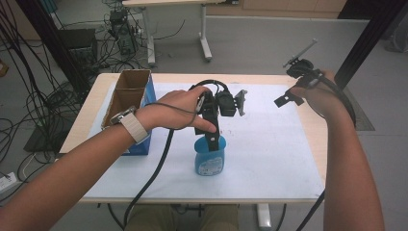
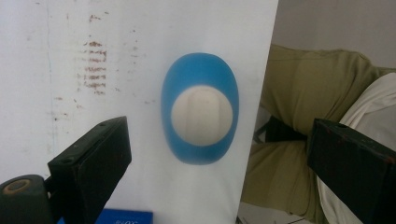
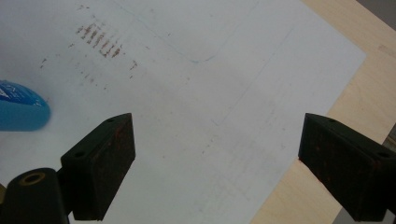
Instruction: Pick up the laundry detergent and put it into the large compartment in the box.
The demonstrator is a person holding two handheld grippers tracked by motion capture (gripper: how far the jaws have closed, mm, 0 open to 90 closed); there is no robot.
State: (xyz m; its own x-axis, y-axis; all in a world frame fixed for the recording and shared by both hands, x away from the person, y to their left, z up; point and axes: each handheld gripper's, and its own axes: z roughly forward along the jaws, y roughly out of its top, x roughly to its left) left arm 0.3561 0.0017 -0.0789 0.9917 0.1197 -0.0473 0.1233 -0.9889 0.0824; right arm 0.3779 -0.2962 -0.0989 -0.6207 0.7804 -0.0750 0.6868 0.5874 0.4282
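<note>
A person's left tool (image 2: 219,154) hangs wide open, holding nothing, directly over the white cap of a blue bottle (image 2: 201,114) standing upright on the bench (image 1: 298,144); a straight descent, jaws straddling the cap evenly, would grip it cleanly. The right tool (image 3: 217,158) hovers open and empty.

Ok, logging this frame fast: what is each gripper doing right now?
Left gripper: open, holding nothing, jaws spread above the upright blue bottle.
Right gripper: open, empty, over the white sheet.
</note>
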